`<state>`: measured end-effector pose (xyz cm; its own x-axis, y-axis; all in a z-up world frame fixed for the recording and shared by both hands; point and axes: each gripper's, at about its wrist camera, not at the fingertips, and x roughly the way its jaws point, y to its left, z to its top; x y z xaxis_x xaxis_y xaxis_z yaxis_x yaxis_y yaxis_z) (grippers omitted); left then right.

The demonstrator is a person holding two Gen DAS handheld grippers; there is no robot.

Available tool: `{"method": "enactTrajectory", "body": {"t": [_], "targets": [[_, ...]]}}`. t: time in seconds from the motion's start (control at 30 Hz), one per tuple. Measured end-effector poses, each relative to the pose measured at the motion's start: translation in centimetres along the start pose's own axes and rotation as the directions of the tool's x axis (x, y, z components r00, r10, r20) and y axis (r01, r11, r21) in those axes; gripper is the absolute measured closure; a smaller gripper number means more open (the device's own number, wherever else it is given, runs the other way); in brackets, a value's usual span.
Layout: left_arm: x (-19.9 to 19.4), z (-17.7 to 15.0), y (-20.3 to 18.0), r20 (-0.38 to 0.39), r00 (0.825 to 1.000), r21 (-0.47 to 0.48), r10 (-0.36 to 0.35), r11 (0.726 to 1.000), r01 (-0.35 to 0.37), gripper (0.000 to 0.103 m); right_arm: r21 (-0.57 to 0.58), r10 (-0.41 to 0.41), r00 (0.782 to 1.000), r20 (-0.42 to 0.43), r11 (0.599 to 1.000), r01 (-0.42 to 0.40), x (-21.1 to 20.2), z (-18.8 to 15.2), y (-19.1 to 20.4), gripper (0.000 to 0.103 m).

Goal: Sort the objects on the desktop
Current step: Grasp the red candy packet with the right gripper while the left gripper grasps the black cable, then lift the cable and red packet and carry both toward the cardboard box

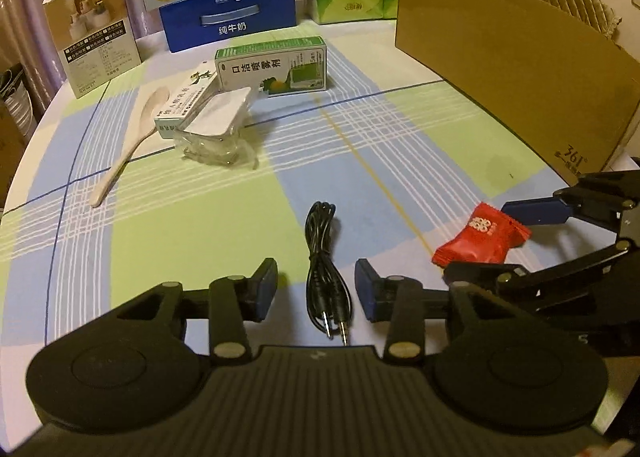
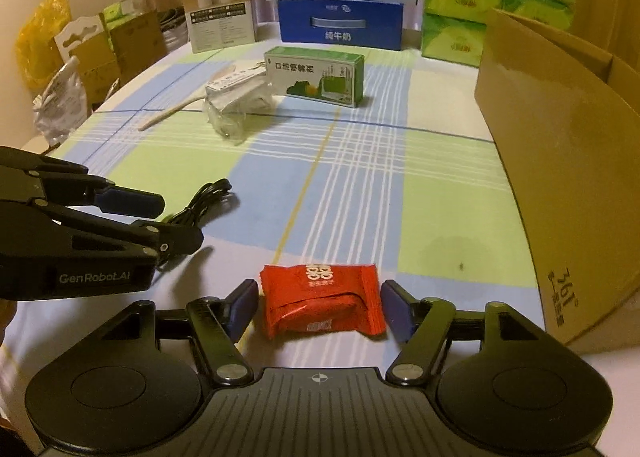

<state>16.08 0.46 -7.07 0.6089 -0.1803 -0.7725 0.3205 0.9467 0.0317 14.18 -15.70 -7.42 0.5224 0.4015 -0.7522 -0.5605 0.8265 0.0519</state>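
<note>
Left gripper (image 1: 316, 289) spread wide, coiled black cable (image 1: 326, 269) lying between its fingers, plugs toward the camera, no contact with either pad. Right gripper (image 2: 319, 307) also spread, red candy (image 2: 320, 299) flat on the tablecloth (image 2: 440, 193) between its fingers, small gaps both sides. Ahead of both, well apart: green box (image 2: 316, 75), clear pack (image 2: 236, 109) with a white box on top, spoon (image 1: 124, 149) left of them. Cardboard box (image 2: 560, 161) just right of right gripper.
</note>
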Motion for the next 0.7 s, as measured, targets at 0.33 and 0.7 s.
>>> {"method": "enactTrajectory", "body": {"t": [0.33, 0.7], "targets": [[1.06, 0.3, 0.12, -0.014, 1.0, -0.014, -0.022, 1.0, 0.022, 0.067, 0.013, -0.009, 1.0, 0.004, 1.0, 0.009, 0.11, -0.2, -0.34, 0.038], [0.66, 0.12, -0.06, -0.014, 1.0, -0.035, -0.025, 0.999, 0.025, 0.088, 0.025, -0.017, 1.0, 0.005, 1.0, 0.017, -0.09, -0.04, -0.41, 0.043]]}}
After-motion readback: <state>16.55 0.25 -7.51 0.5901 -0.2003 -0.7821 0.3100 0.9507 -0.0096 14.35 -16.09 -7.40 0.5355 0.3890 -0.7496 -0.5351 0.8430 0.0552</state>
